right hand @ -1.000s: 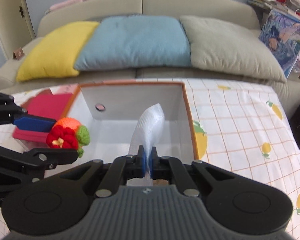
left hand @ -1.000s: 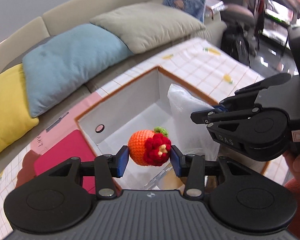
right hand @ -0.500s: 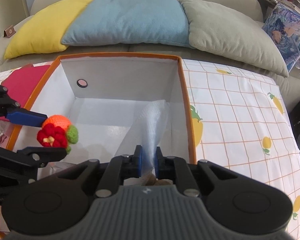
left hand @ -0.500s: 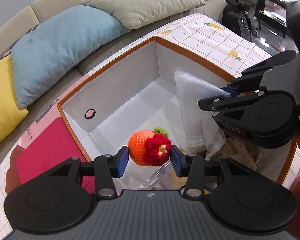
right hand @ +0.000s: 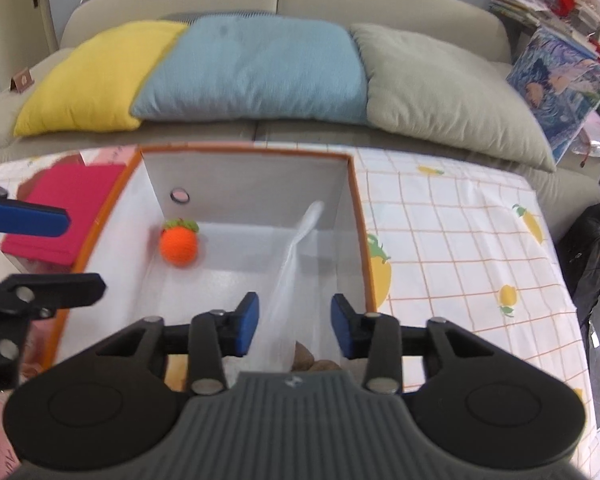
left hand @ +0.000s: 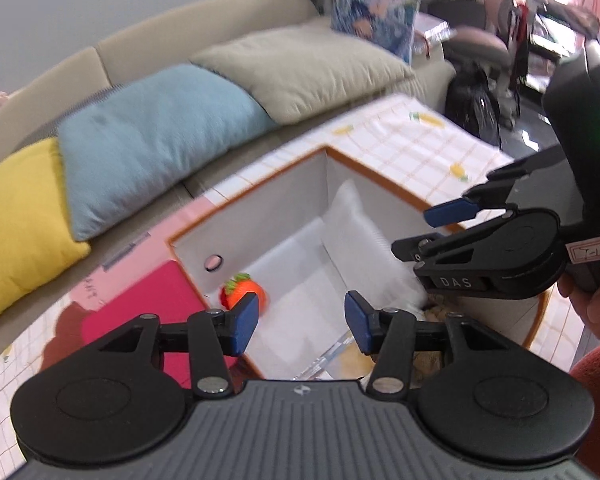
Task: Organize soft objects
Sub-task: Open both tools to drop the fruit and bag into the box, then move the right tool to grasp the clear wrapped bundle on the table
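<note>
A crocheted orange (left hand: 242, 294) (right hand: 179, 244) with a green top lies on the floor of the white, orange-rimmed box (left hand: 380, 178) (right hand: 356, 220), near its far left corner. My left gripper (left hand: 300, 320) (right hand: 48, 250) hangs above the box's left side, its jaws opening with nothing between them. A white translucent bag (left hand: 364, 240) (right hand: 296, 264) stands along the box's right wall. My right gripper (right hand: 294, 322) (left hand: 440, 232) is over it, jaws opening; the bag's top rises between the pads, which do not press on it.
A red folded cloth (left hand: 140, 312) (right hand: 60, 208) lies left of the box on the checked tablecloth (right hand: 460, 240). Brown plush things (right hand: 304, 360) sit at the box's near end. Behind the table is a sofa with yellow, blue and beige cushions. A person's hand (left hand: 596, 304) holds the right gripper.
The left gripper has let go of the crocheted orange, which now lies in the box. The right gripper has opened off the bag. Both grippers have drawn up and back.
</note>
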Demonstrator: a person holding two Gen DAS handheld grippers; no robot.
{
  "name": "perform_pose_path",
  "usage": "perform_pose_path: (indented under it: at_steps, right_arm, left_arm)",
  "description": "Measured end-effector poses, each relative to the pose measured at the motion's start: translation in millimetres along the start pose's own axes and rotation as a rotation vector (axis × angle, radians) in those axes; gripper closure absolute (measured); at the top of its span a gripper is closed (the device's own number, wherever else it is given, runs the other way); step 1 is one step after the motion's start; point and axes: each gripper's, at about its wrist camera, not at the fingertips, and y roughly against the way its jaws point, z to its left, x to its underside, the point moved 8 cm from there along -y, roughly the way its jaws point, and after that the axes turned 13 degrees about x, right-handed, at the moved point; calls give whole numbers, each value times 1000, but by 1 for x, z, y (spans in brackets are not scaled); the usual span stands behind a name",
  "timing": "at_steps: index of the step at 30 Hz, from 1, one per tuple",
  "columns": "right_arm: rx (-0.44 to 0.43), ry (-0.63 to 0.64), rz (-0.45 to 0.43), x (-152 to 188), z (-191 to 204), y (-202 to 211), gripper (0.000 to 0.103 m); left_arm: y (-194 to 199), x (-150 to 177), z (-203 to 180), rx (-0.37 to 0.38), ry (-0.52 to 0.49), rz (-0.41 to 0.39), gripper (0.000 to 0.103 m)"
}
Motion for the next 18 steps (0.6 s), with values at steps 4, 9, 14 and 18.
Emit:
perform_pose_path:
  at_steps: [4, 9, 14, 18]
  right_arm:
    - [-6, -49, -43, -5, 1, 30, 58]
    - [-27, -119, -90, -1, 11, 69, 53]
    - [-68, -174, -125, 11, 34, 101, 48]
    - [-94, -187, -150, 25, 60, 120, 48]
  left_arm:
    - [33, 1, 4, -35, 27, -72, 44]
    - [75, 14, 6, -112, 44, -143, 44]
    - [111, 39, 10, -159, 102, -213, 44]
    - [131, 66, 16, -209, 151, -247, 44]
